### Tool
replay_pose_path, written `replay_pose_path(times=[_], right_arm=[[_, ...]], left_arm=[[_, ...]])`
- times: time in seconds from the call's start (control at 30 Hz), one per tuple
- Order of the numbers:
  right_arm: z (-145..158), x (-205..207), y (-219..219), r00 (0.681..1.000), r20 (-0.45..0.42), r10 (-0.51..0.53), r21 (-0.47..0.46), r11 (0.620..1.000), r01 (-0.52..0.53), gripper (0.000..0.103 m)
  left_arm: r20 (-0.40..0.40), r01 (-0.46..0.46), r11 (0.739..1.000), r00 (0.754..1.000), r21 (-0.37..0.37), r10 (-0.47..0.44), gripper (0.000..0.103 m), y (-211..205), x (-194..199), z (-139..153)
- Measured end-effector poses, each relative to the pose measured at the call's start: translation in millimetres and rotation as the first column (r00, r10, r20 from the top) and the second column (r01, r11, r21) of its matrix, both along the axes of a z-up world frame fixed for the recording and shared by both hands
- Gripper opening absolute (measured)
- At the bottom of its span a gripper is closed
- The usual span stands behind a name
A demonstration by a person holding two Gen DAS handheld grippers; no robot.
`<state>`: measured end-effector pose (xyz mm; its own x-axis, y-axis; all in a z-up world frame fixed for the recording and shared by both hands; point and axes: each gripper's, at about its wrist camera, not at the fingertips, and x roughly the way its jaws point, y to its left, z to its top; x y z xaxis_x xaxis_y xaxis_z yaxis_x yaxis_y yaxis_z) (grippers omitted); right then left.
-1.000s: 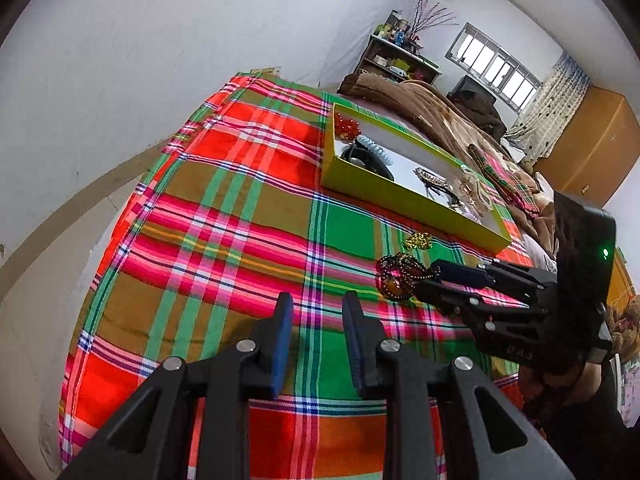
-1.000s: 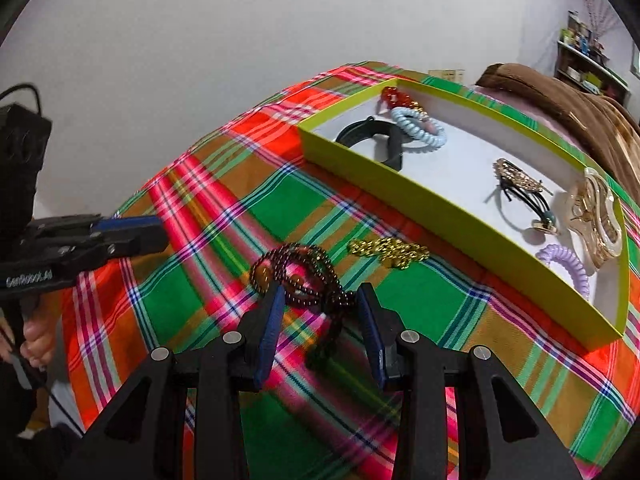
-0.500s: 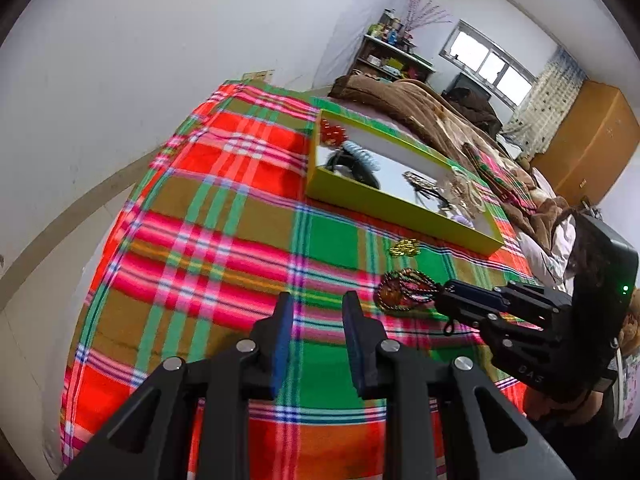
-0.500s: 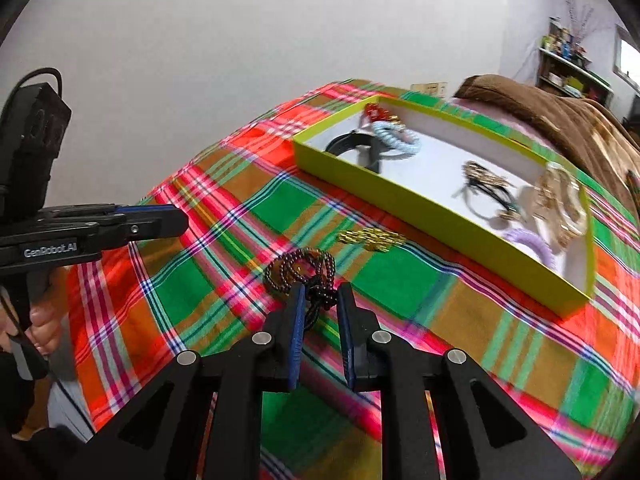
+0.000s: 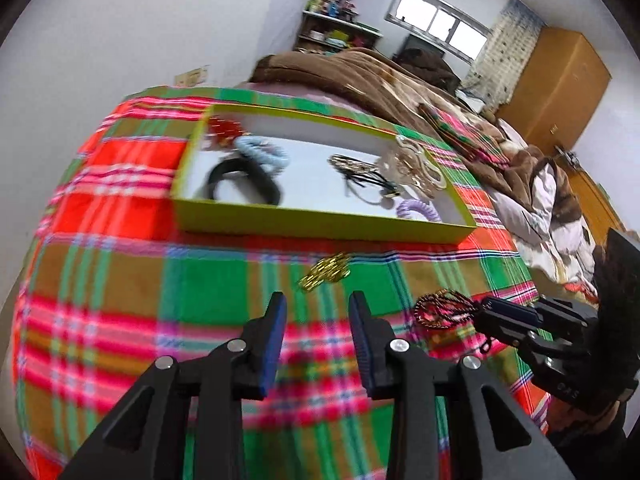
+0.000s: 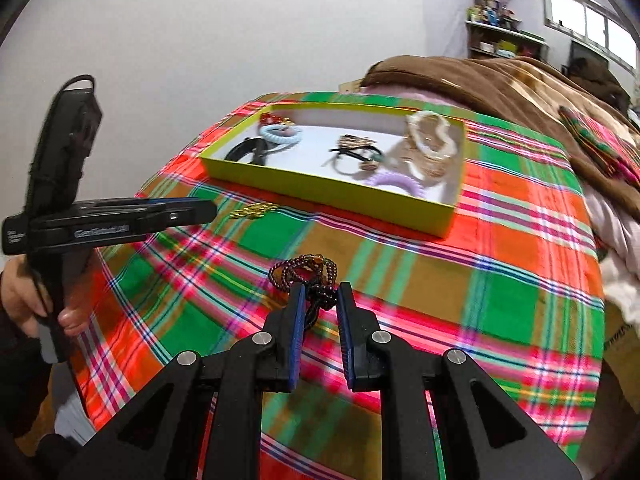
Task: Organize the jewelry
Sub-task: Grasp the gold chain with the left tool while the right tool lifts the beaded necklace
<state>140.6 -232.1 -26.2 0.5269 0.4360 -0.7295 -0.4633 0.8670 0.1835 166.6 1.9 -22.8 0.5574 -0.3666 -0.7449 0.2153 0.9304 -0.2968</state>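
Observation:
My right gripper (image 6: 319,294) is shut on a dark beaded bracelet (image 6: 306,272) and holds it above the plaid cloth; it also shows in the left wrist view (image 5: 444,308). A gold chain (image 5: 326,274) lies on the cloth in front of the yellow-green tray (image 5: 320,222), also in the right wrist view (image 6: 254,211). My left gripper (image 5: 318,312) is open and empty, just short of the gold chain. The tray (image 6: 332,190) holds hair ties, a black band and clips.
The plaid cloth (image 5: 120,272) covers the surface. A brown blanket (image 5: 360,76) lies behind the tray. A white wall is at the left. A wooden wardrobe (image 5: 556,80) stands far right.
My right gripper closed on the beaded bracelet and lifted it off the cloth. My left gripper swung right toward the tray and the gold chain.

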Motion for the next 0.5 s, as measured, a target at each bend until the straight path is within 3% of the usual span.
replay_pose_path(times=[0.2, 0.37, 0.43, 0.5], right_arm=[[-2.0, 3.7, -14.1, 1.0, -0.004, -0.03, 0.026, 0.999, 0.03, 0.016], [0.3, 5.1, -17.4, 0.999, 0.008, -0.035, 0.039, 0.999, 0.035, 0.016], [3.0, 4.2, -18.5, 0.999, 0.014, -0.038, 0.045, 0.998, 0.037, 0.016], [5.2, 4.2, -19.2, 0.999, 0.019, -0.039, 0.046, 0.998, 0.038, 0.016]], left_arm=[[-0.023, 0.025, 0.997, 0.999, 0.076, -0.023, 0.034, -24.1, 22.9, -15.5], [0.02, 0.026, 0.987, 0.999, 0.16, -0.03, 0.033, -37.3, 23.4, -16.3], [0.041, 0.017, 0.974, 0.999, 0.225, -0.026, 0.017, -43.4, 21.1, -17.1], [0.051, 0.025, 0.968, 0.998, 0.249, -0.039, 0.011, -47.2, 18.2, -17.4]])
